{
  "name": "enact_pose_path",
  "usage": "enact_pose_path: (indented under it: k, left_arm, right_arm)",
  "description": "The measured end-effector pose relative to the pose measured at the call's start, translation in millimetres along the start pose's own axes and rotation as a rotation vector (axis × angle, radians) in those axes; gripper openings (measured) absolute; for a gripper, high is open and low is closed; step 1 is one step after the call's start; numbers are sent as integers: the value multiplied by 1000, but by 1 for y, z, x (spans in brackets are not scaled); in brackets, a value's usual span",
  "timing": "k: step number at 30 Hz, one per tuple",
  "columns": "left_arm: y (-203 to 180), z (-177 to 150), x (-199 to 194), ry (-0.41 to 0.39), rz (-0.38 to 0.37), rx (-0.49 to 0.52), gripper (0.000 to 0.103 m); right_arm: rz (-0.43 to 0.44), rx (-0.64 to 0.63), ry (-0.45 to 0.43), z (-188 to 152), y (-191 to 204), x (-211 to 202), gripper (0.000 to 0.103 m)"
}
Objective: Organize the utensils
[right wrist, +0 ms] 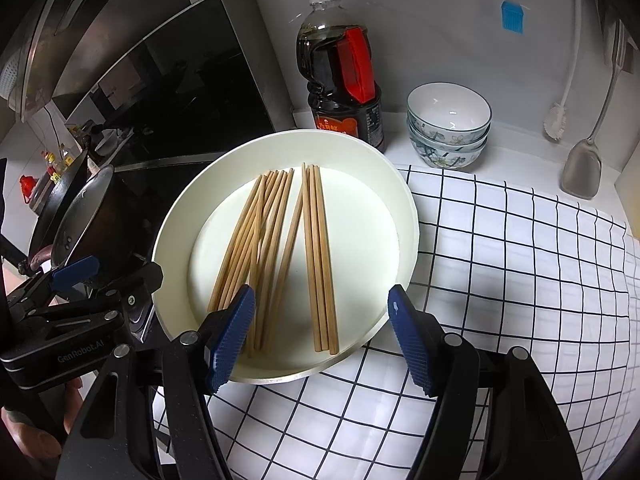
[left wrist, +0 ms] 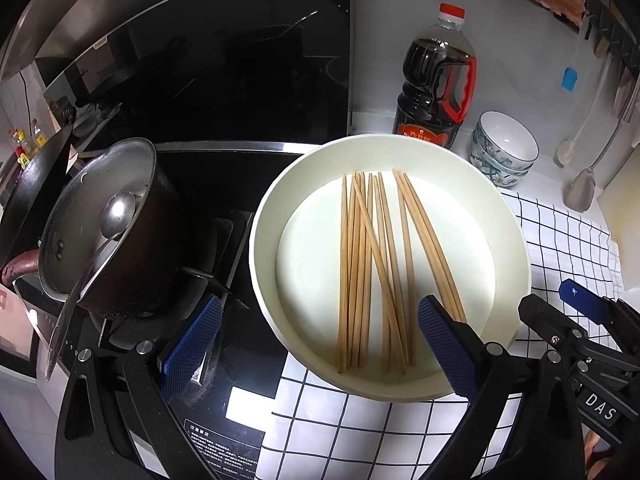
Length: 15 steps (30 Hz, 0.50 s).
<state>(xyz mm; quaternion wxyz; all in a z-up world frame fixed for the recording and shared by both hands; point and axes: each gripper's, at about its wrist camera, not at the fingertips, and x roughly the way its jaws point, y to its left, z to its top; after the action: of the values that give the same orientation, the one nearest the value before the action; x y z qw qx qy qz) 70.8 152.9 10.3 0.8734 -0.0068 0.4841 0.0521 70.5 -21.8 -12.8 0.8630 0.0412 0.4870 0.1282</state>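
Both your grippers, left gripper (left wrist: 320,340) and right gripper (right wrist: 322,336), hover with jaws apart; next, grasp the chopsticks (right wrist: 276,248) in the plate (right wrist: 404,208).

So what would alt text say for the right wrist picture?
A white round tray holds loose wooden chopsticks, with the open right tool poised over its near edge. Behind stand a dark sauce bottle and stacked bowls.

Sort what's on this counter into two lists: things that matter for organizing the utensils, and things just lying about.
For the job:
- chopsticks, loose
- white dish holding them
- left gripper, jaws open
- right gripper, jaws open

Lying about:
- sauce bottle
- stacked bowls
- pot with ladle on the stove
- metal spatula
- brush
- checked cloth
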Motion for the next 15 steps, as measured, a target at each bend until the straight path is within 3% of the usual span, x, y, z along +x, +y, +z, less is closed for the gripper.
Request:
enact_pose_path:
  k: [15]
  left_arm:
    - [-1,1,-1,3,22,1,97]
  right_arm:
    - [-3,6,-1,-2,-3,0,66]
